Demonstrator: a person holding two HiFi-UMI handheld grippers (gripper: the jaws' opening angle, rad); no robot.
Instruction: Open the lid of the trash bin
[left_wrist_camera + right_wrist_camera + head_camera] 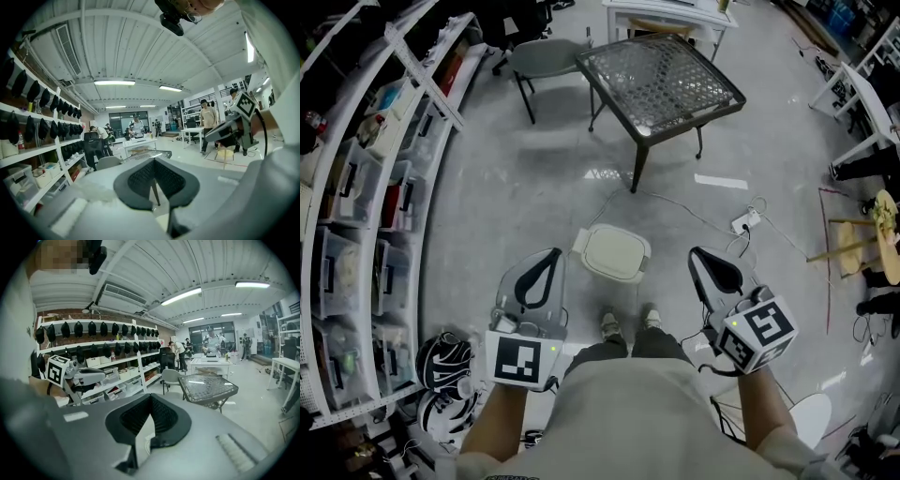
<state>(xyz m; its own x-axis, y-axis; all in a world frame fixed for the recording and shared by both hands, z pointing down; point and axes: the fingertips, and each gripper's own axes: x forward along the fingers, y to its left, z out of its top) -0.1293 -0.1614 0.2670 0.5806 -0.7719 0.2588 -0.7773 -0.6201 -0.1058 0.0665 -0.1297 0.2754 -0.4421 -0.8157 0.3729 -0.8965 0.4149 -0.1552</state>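
Note:
The trash bin (612, 253) stands on the grey floor just ahead of the person's shoes (628, 323). It is small and its cream lid lies flat and closed. My left gripper (548, 262) hovers to the left of the bin, jaws together and empty. My right gripper (705, 261) is held to the bin's right, also shut on nothing. Both are apart from the bin. In the left gripper view the dark ribbed jaws (154, 161) meet at their tips and point across the room. The right gripper view shows the same closed jaws (151, 398).
A glass-top table (661, 84) stands beyond the bin, with a grey chair (546, 56) to its left. Shelves with boxes (375, 216) curve along the left side and helmets (445, 361) lie at their foot. A power strip with cable (745, 222) lies at the right.

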